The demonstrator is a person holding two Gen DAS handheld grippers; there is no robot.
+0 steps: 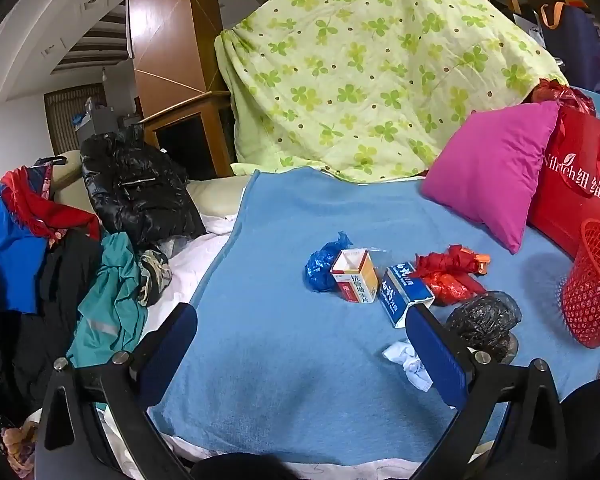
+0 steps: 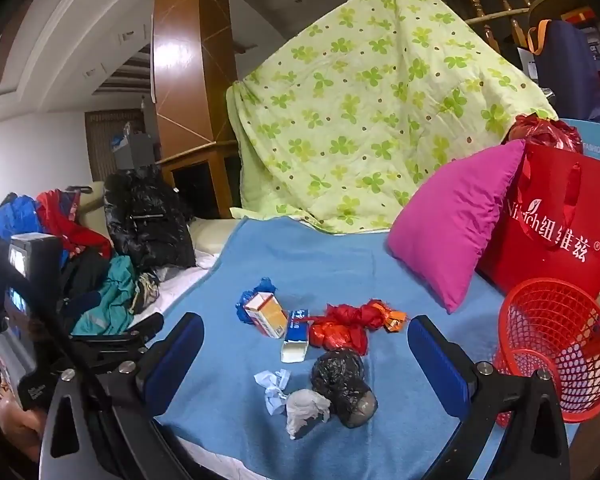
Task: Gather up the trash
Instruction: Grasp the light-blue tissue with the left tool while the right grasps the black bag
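Trash lies on a blue blanket (image 1: 284,216): a crumpled blue bag (image 1: 320,266), an open orange-and-white box (image 1: 354,276), a blue-and-white box (image 1: 404,292), a red wrapper bundle (image 1: 450,274), a black bag (image 1: 484,318) and crumpled white paper (image 1: 406,362). The right wrist view shows the same pile: the orange box (image 2: 266,314), the blue-and-white box (image 2: 296,336), the red bundle (image 2: 346,328), the black bag (image 2: 340,376), the white paper (image 2: 274,390) and a grey wad (image 2: 306,412). A red mesh basket (image 2: 556,344) stands at the right. My left gripper (image 1: 300,344) and my right gripper (image 2: 306,356) are open and empty above the blanket.
A magenta pillow (image 1: 492,168) and a red gift bag (image 1: 576,192) stand behind the basket (image 1: 592,292). A green clover quilt (image 1: 364,72) hangs at the back. A heap of clothes (image 1: 100,240) lies on the left. The left gripper's body (image 2: 40,320) shows in the right wrist view.
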